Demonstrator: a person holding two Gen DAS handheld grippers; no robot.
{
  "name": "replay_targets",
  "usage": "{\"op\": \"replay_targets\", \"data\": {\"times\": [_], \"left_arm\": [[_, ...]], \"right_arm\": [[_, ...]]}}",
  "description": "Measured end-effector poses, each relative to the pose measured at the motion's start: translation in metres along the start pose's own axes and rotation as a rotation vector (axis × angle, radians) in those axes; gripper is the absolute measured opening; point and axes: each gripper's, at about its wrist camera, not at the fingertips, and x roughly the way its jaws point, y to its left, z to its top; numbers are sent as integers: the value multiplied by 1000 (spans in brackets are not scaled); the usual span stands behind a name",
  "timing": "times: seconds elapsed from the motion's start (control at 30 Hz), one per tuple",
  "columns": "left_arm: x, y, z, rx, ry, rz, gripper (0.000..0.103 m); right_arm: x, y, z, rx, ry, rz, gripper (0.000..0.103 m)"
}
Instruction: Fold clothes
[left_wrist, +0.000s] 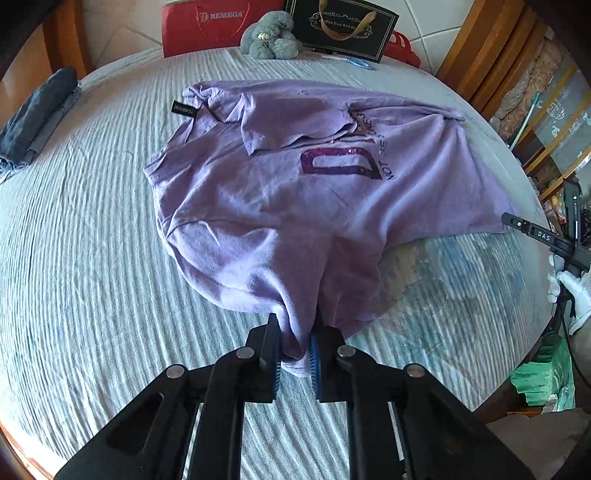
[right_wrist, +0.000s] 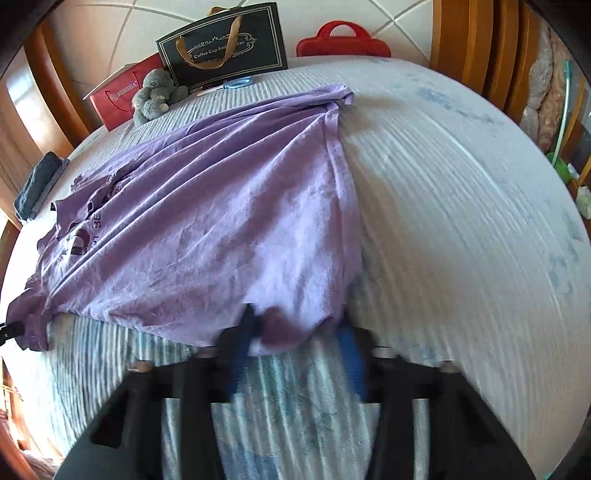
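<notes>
A purple T-shirt (left_wrist: 280, 206) with a dark "D" print lies crumpled on the striped bed cover (left_wrist: 92, 240). My left gripper (left_wrist: 295, 350) is shut on a bunched edge of the shirt near the front of the bed. In the right wrist view the same shirt (right_wrist: 207, 229) spreads to the left. My right gripper (right_wrist: 295, 343) has its jaws wide apart around the shirt's near edge, with cloth lying between the blue pads (right_wrist: 240, 350); this view is motion-blurred. The right gripper's body also shows in the left wrist view (left_wrist: 543, 236), held by a white-gloved hand.
Folded dark denim (left_wrist: 40, 114) lies at the bed's left edge. A red bag (left_wrist: 207, 26), a grey plush toy (left_wrist: 269, 37), a black gift bag (left_wrist: 343, 26) and a red case (right_wrist: 343, 40) stand along the far edge. Wooden furniture (left_wrist: 491, 51) is at the right.
</notes>
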Motion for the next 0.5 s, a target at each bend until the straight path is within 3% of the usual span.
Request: {"op": "replay_targets", "data": {"times": [0.17,0.23,0.27,0.3,0.33,0.37,0.5], "left_arm": [[-26,3,69,36,-118,13,10],[-17,2,109,40,-129,56,11],[-2,11,135,25,-128,74,15],[6,19,149,3,-122,99,38],[14,26,162,-18,-116,124,73],[20,29,168,-21,-112,146,82],[17,34,160,-23,-129,147,82]], "right_arm": [[-12,-8,58,56,-39,6,11],[-19,-13,84,80,-61,-1,12],[-23,-15,98,92,-72,-4,28],[-26,-17,111,103,-83,-10,62],[-26,-20,122,108,-99,-64,76],[-31,-22,126,116,-115,-73,81],[-35,-22,125,94,-130,-93,80]]}}
